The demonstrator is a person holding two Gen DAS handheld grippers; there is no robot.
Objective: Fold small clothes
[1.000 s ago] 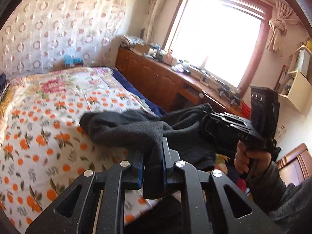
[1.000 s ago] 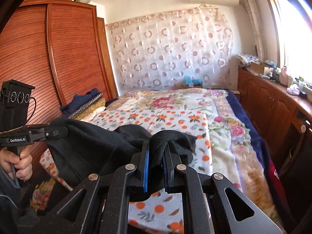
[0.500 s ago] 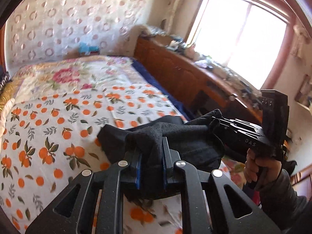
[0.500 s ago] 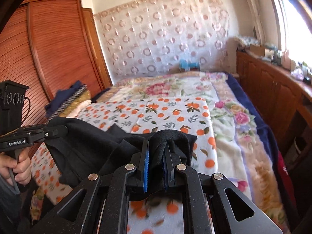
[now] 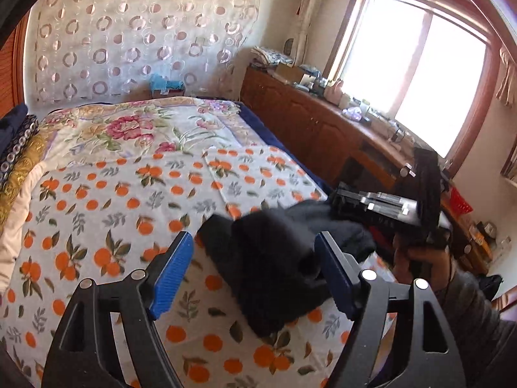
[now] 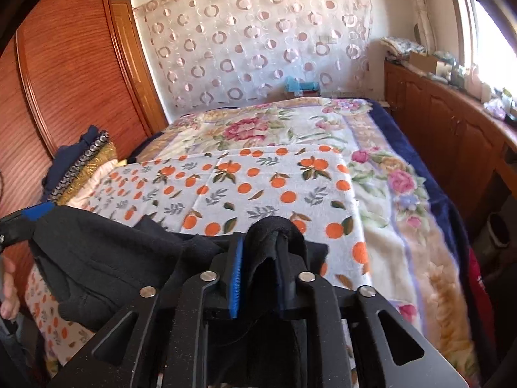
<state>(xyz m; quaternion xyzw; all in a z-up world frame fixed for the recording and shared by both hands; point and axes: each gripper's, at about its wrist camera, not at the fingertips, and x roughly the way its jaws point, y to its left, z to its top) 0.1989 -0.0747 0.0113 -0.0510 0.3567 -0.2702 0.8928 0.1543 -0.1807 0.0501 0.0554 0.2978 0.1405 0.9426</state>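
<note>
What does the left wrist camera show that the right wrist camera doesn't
Only the left wrist view shows the left gripper with its jaws wide open, the window in full and the right gripper's housing from outside. Only the right wrist view shows the right gripper shut on a fold of the black garment, and the wooden wardrobe. Both show the garment, the orange-print cloth on the bed and the circle-pattern curtain.

The black garment [image 6: 106, 258] is motion-blurred in the left view, its shape unreadable
</note>
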